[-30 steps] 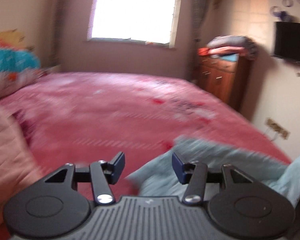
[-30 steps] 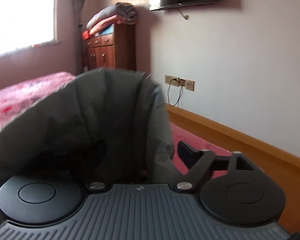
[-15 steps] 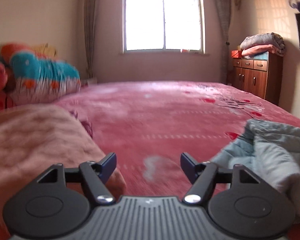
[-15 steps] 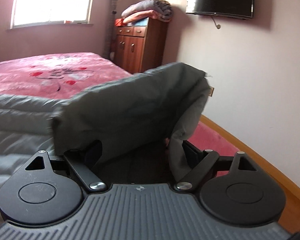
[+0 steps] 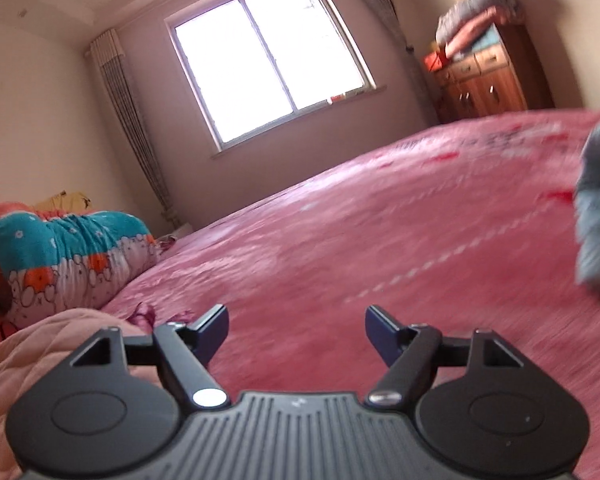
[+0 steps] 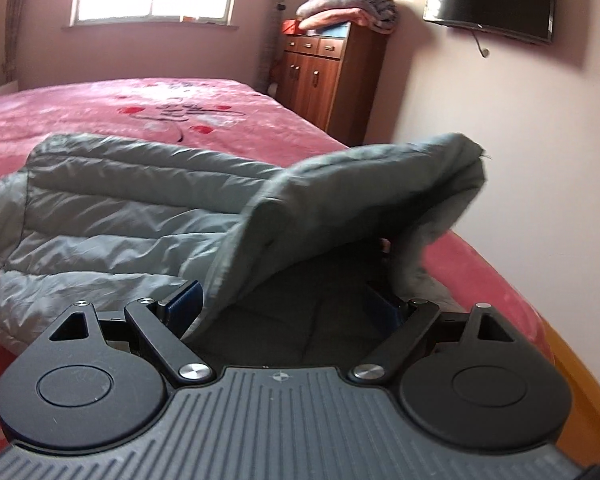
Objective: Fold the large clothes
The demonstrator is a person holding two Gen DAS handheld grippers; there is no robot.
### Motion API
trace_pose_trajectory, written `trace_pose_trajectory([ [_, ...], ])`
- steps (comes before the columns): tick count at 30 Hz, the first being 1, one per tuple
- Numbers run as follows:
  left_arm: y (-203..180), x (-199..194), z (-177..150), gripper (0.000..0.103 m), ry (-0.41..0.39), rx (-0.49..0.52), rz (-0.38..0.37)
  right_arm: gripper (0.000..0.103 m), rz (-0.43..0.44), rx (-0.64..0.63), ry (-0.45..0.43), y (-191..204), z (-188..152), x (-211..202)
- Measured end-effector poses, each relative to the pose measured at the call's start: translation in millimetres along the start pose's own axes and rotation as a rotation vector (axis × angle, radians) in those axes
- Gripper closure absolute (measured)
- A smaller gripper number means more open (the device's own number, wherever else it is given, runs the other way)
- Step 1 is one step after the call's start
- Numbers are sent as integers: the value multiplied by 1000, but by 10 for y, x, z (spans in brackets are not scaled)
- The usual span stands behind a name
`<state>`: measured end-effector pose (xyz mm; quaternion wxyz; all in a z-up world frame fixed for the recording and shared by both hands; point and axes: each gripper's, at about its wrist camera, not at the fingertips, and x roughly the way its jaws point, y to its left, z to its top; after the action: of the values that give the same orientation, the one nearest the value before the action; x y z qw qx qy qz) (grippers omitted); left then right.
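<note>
At the far left of the left wrist view lay a pink quilted blanket (image 5: 40,344) and, behind it, a bright patterned bundle of bedding (image 5: 68,256) — neither of them the thing to fold. The left gripper (image 5: 296,330) hung low over the pink bedspread (image 5: 340,240), its jaws opening with nothing but bare bedspread between them. The grey padded jacket (image 5: 598,208) showed there only as a blurred lump at the right edge, so it lay well off to that gripper's right and the coming reach would likely have to swing that way. In the right wrist view the same jacket (image 6: 120,208) sprawled across the bed (image 6: 100,112), its quilted body running from the left edge toward the middle, and one flap rose in a hood-like arch over the right gripper (image 6: 284,300). That gripper's jaws stood spread with the lifted cloth draped between and over them; whether the pads actually pressed on the fabric could not be told, since the right pad was mostly hidden under the fold. The right hand was plainly the nearer one. Only this view showed the jacket's lie and the dresser (image 6: 324,76) against the wall — the left view gave the empty stretch of bed where a fold could land.
</note>
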<state>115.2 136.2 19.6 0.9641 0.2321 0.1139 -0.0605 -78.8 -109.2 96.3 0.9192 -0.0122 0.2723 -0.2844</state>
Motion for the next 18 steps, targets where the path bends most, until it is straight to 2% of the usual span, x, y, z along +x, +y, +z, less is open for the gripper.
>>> trace_pose_trajectory([
  [2, 37, 96, -99, 28, 13, 37, 35, 0, 9, -22, -10, 75, 11, 9],
  [5, 270, 234, -161, 28, 15, 9, 82, 0, 7, -85, -30, 219, 12, 14],
  [8, 511, 431, -268, 27, 22, 63, 127, 0, 32, -128, -32, 327, 33, 53],
  [11, 833, 618, -413, 28, 50, 145, 206, 0, 48, -166, -46, 411, 55, 76],
  [13, 1018, 635, -463, 28, 63, 163, 242, 0, 59, -160, -47, 459, -20, 0],
  [15, 1070, 557, -415, 27, 69, 151, 224, 0, 96, -130, -43, 465, -193, -203],
  [18, 936, 267, -243, 23, 23, 161, 136, 0, 125, -126, -28, 589, -388, -442],
])
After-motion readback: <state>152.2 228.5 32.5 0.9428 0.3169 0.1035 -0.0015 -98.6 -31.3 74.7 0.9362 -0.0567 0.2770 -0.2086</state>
